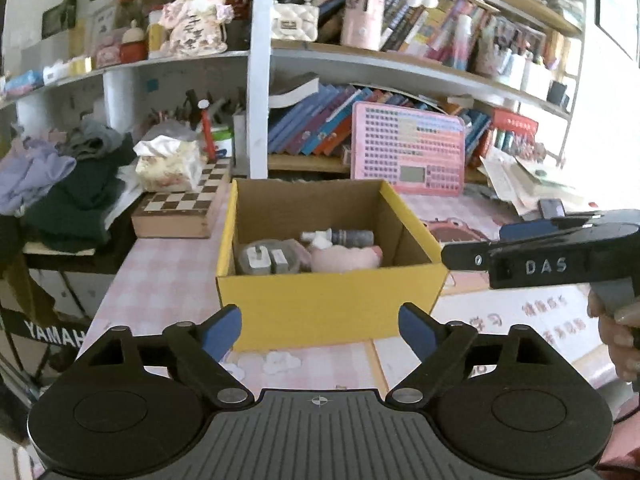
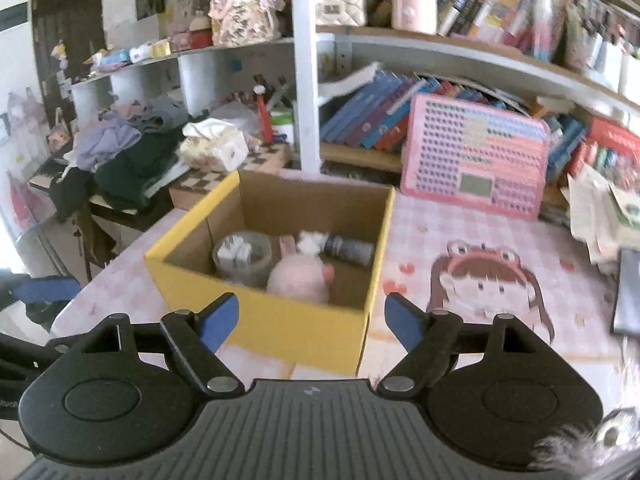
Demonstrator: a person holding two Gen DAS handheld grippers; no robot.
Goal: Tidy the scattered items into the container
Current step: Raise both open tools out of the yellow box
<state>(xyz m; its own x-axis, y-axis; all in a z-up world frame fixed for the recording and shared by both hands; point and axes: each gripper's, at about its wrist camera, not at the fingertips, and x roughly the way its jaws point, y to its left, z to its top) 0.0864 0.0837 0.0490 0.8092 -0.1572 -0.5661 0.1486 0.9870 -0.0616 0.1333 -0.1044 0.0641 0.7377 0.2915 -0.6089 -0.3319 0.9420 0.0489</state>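
Observation:
A yellow cardboard box (image 1: 328, 312) (image 2: 280, 328) stands open on the pink checked table mat. Inside lie a clear round jar (image 1: 268, 260) (image 2: 242, 258), a pink plush toy (image 1: 344, 258) (image 2: 298, 276) and a dark bottle with a white cap (image 1: 352, 237) (image 2: 346, 249). My left gripper (image 1: 320, 332) hangs open just in front of the box, nothing between its blue pads. My right gripper (image 2: 312, 324) is open too, near the box's front right corner, empty. In the left wrist view its black body (image 1: 544, 264) shows at the right, held by a hand (image 1: 620, 332).
A chessboard case (image 1: 180, 204) with a tissue pack (image 1: 168, 168) sits left of the box, beside a pile of clothes (image 1: 60, 184). A pink button board (image 1: 408, 148) leans on the bookshelf behind. Loose papers (image 1: 520, 176) lie at the far right. A white shelf post (image 1: 258, 80) rises behind the box.

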